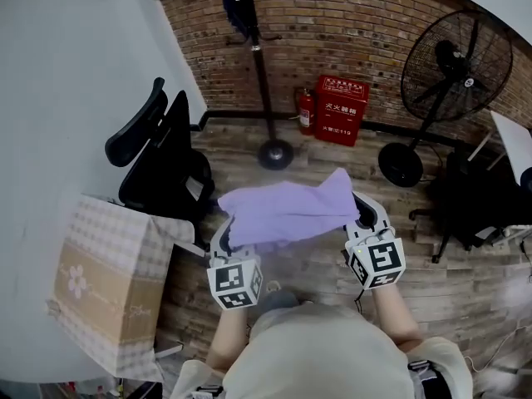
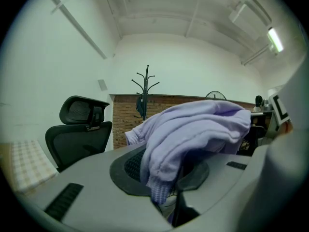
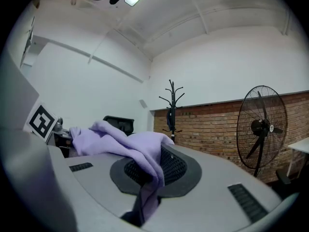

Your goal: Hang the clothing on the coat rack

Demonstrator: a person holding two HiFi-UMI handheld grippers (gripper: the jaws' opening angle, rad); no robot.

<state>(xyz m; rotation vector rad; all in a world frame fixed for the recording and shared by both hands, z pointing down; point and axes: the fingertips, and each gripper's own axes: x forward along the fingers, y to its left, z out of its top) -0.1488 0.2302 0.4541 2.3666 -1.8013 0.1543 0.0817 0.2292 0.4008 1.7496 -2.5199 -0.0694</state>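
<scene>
Left arm: the bare forearm reaches forward from the body. The left tongs are raised in front of the chest and point toward 12 o'clock.
Right arm: the bare forearm mirrors it. The right tongs are level with the left ones and well apart from them.
Left tongs grip: in the left gripper view the left tongs are nearly together, pinching a ribbed edge of the lilac garment.
Right tongs grip: in the right gripper view the right tongs are pressed close on a fold of the lilac garment, which drapes over the near pad.
Clothing: the lilac garment is stretched in the air between the two tongs, above the wooden floor. It is held at its 8 o'clock and 3 o'clock edges.
Coat rack: the coat rack stands at 12 o'clock from the garment, against the brick wall. Something dark hangs near its top.
Surroundings: an office chair is at 9 o'clock and a standing fan at 2 o'clock.
</scene>
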